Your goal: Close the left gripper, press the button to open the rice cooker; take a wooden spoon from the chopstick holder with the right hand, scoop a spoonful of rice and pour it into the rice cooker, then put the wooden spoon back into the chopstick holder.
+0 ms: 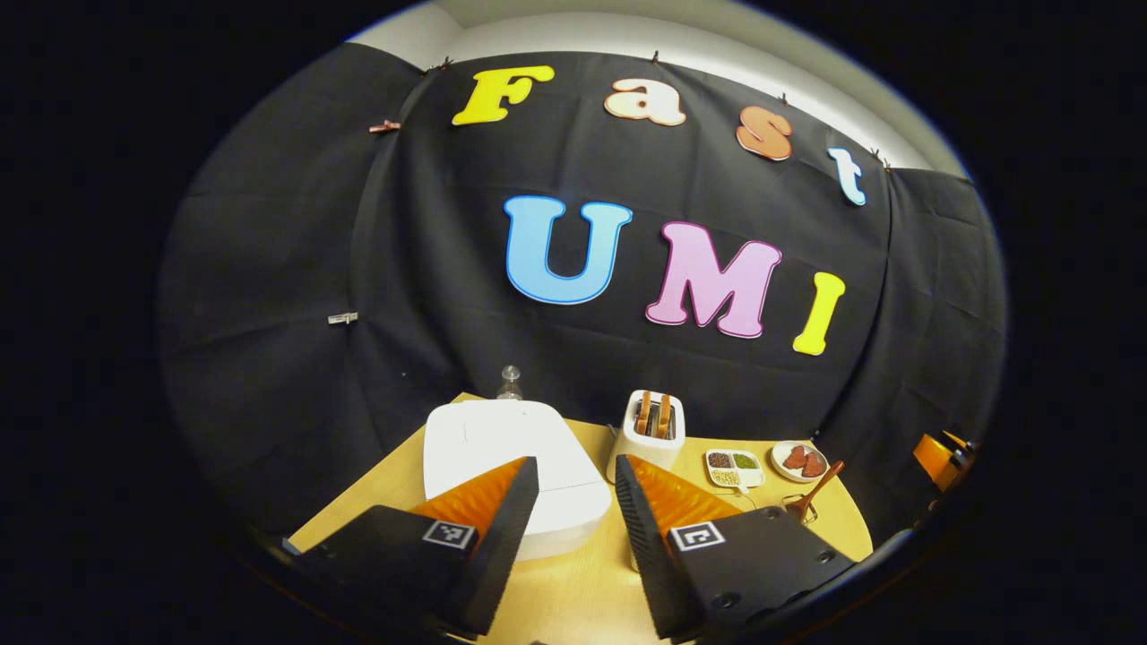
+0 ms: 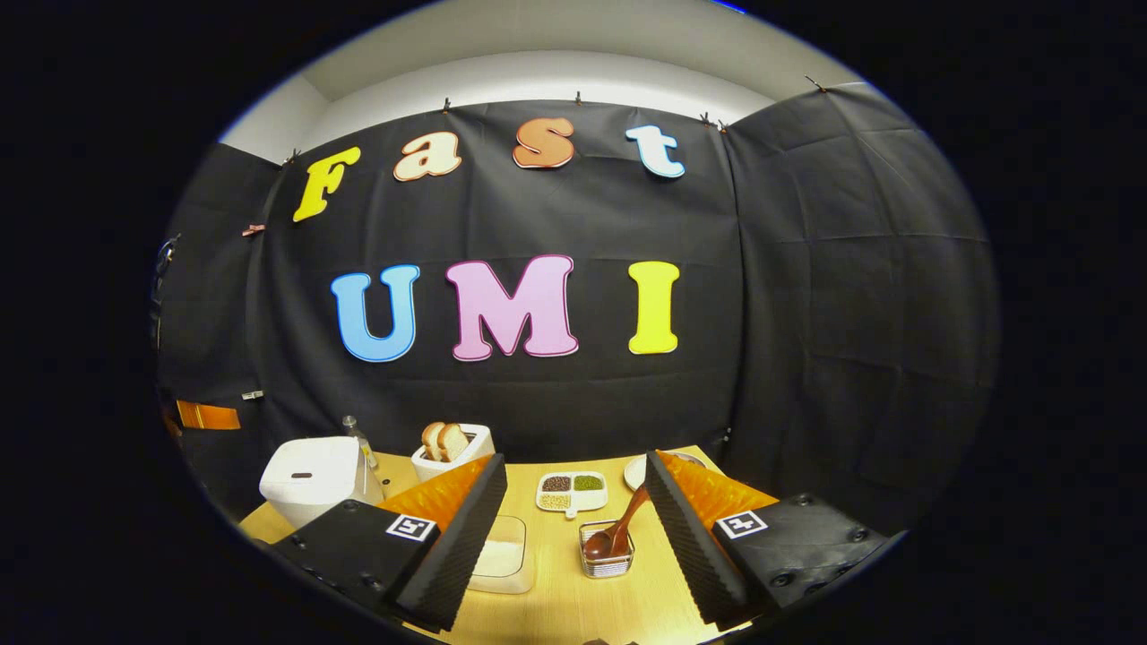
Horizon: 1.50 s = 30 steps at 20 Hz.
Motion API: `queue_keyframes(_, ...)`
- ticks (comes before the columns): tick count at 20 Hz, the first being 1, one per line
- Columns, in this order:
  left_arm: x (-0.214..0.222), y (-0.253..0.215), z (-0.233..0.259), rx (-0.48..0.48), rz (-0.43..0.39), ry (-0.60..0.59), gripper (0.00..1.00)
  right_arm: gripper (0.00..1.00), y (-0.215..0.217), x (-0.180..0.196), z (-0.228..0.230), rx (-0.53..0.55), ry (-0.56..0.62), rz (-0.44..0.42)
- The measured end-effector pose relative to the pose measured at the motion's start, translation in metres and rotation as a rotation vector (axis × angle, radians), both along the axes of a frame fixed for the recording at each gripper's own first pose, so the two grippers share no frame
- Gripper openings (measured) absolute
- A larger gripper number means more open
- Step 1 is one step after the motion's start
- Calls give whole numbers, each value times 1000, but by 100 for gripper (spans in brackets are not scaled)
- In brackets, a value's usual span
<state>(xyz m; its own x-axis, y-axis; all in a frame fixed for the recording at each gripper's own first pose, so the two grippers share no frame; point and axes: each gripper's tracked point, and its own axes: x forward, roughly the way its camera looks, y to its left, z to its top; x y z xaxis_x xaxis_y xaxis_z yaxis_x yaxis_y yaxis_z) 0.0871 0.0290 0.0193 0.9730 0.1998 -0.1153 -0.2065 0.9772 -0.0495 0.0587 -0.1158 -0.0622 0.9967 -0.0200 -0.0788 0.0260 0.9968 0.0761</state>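
Rice cooker, item one: we log a white, rounded-square appliance standing at the left of the wooden table, lid down. In the left gripper view it sits just beyond the left gripper, whose jaws stand wide apart and empty. We judge the body heavy and steady enough to take a push; the shell looks smooth and hard. A small dark mark on its front face, seen in the right gripper view, may be the button; we cannot tell for sure.

Item two: a clear bottle just behind the cooker.

Item three: a white toaster with bread slices standing in it, beside the cooker.

Item four: a shallow white container lying near the front edge, partly behind a finger; its contents look pale, possibly the rice.

Item five: a divided dish of dark, green and pale grains.

Item six: wooden spoon, leaning in the clear chopstick holder, handle tilted up to the right. We judge it light, stiff and not fragile; the free upper handle is the place to grip, squarely, since a smooth round shaft may twist.

Item seven: a plate with reddish pieces, far right.

Right gripper: jaws spread wide, holding nothing, with the holder between and beyond them.
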Motion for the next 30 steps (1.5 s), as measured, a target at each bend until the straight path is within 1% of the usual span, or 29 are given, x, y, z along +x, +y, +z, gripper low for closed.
queue_keyframes(1,6,5,-1,-14,0,9,61,97,-3,1,-4,0,8,-4)
queue_keyframes(2,12,8,-6,-24,-10,26,52,96,-5,1,-8,1,18,-4)
queue_keyframes(3,18,12,-12,-31,-16,52,48,96,-6,1,-12,2,27,-5)
queue_keyframes(4,24,19,-18,-34,-10,71,42,96,-8,1,-14,3,34,-9)
queue_keyframes(5,30,24,-21,-41,-9,82,39,96,-10,1,-15,5,39,-12)
queue_keyframes(6,37,31,-25,-52,-3,96,30,96,-13,2,-16,6,41,-17)
queue_keyframes(7,44,36,-27,-61,1,105,25,96,-15,1,-17,4,44,-21)
queue_keyframes(8,49,40,-30,-65,6,111,17,96,-18,1,-18,4,50,-26)
queue_keyframes(10,62,48,-36,-70,8,125,9,96,-22,-1,-21,8,61,-32)
queue_keyframes(12,73,53,-43,-94,2,141,8,96,-28,-2,-24,1,69,-44)
queue_keyframes(17,108,70,-70,-63,-31,199,6,96,-38,-4,-30,-5,91,-72)
queue_keyframes(20,123,88,-89,-75,-3,231,6,96,-41,-6,-34,-7,102,-88)
queue_keyframes(22,130,92,-99,-65,-7,244,6,96,-44,-7,-36,-15,107,-98)
queue_keyframes(27,138,102,-126,-83,12,282,6,96,-45,-6,-41,-2,120,-106)
queue_keyframes(30,137,101,-128,-97,10,261,6,96,-45,-6,-44,-2,125,-106)
